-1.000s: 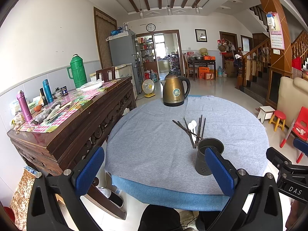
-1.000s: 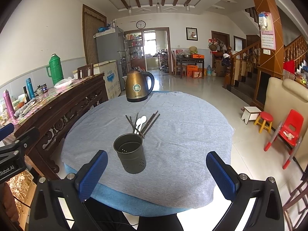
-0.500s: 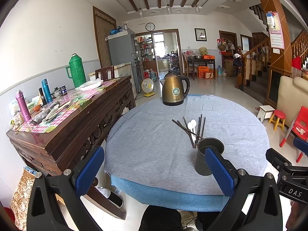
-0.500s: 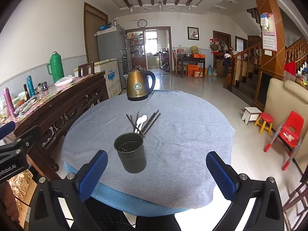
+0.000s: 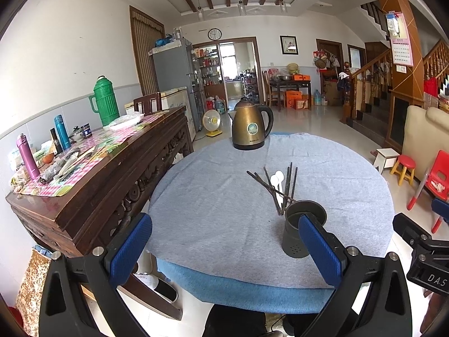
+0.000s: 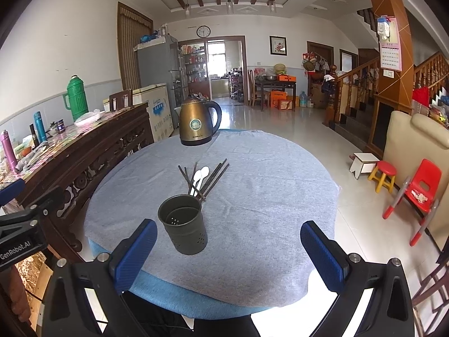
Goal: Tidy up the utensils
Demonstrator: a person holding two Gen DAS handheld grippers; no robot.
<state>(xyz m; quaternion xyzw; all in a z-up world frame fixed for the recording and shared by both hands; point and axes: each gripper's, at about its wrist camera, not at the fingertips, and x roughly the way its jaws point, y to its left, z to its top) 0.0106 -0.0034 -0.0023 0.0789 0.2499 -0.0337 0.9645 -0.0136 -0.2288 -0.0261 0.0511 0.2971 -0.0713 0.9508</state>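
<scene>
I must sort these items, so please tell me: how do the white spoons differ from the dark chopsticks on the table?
The white spoons are pale with rounded bowls; the dark chopsticks are thin straight sticks. There are two spoons but several chopsticks. The spoons lie side by side; the chopsticks fan out and some cross. Both lie flat on the grey cloth behind the utensil holder, not yet in it.

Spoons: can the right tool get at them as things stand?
Probably yes. The right tool is open and empty, and the spoons lie exposed among the chopsticks. Only the holder stands between, so it should go over or around it.
</scene>
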